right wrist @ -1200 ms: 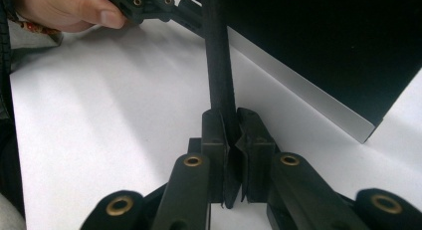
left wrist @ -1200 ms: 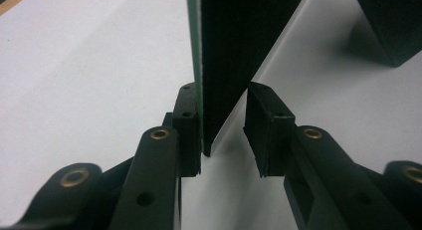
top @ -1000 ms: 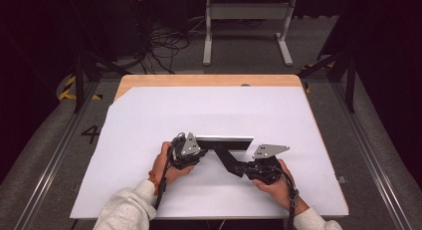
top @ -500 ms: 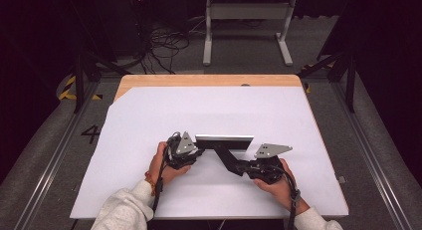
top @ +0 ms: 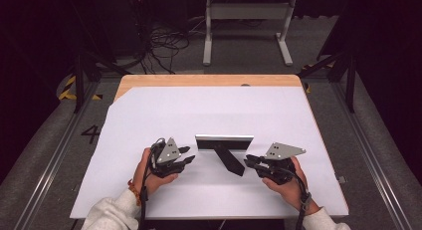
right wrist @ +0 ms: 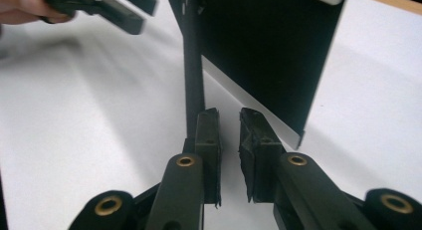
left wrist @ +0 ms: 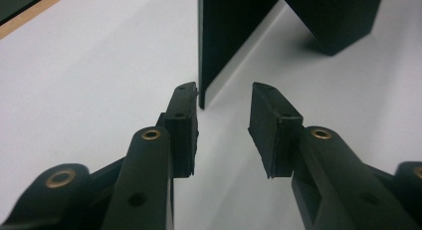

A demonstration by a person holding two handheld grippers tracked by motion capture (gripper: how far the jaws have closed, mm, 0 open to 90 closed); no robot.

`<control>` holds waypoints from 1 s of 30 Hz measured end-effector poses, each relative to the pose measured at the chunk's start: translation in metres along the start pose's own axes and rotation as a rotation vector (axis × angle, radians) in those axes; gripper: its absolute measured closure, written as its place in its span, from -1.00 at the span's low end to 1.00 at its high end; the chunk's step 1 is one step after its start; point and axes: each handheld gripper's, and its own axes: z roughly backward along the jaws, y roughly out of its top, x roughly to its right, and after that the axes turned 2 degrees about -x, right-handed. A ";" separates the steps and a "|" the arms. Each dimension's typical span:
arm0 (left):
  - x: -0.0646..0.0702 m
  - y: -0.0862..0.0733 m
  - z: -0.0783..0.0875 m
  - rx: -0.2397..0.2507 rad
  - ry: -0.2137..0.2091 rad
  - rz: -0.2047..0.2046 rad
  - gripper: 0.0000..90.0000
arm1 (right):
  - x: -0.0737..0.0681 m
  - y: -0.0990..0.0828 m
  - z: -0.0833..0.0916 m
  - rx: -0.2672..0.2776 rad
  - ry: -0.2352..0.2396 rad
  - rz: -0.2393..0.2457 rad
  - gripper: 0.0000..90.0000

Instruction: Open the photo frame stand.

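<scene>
So both sets of tongs have just backed off the black picture frame (top: 224, 143), which a second ago had them tucked right up against its ends. The left tongs (top: 188, 155) have slid out to the left and their jaws have just been opening, and in the left gripper view there's nothing between the pads (left wrist: 181, 123), just bare white bench (top: 149, 110) showing through a moderate gap, with the frame's left edge (left wrist: 201, 51) standing just ahead of the tips. The right tongs (top: 250, 162) have pulled away to the right, jaws also just been opening, though the gap is narrow, and the right gripper view shows nothing caught in it, with the frame's prop leg (right wrist: 193, 65) rising just past the left pad. To me that reads as the frame being let go: it's standing upright on its own near the middle of the bench, back side toward me, the leg (top: 230, 160) angled down toward my edge, so I'd judge the standing-it-up part is basically done. Pose-wise, my left hand (top: 149, 172) sits low on the bench with the tongs pointing right at the frame, my right hand (top: 286, 182) mirrors it pointing left, both roughly level, forearms coming in from the bottom in pale sleeves. Neither is touching the frame as far as I can tell.
</scene>
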 end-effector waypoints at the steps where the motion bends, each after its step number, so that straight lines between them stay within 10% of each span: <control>1: 0.001 -0.003 0.004 0.002 -0.007 0.002 0.40 | 0.000 0.000 0.000 -0.002 -0.008 0.006 0.76; 13: 0.008 -0.039 0.028 -0.048 -0.031 0.053 0.08 | 0.014 -0.002 0.006 -0.015 -0.084 0.031 0.75; 30: 0.005 -0.047 0.030 -0.044 -0.020 0.088 -0.47 | 0.024 -0.004 0.005 -0.005 -0.120 0.000 0.56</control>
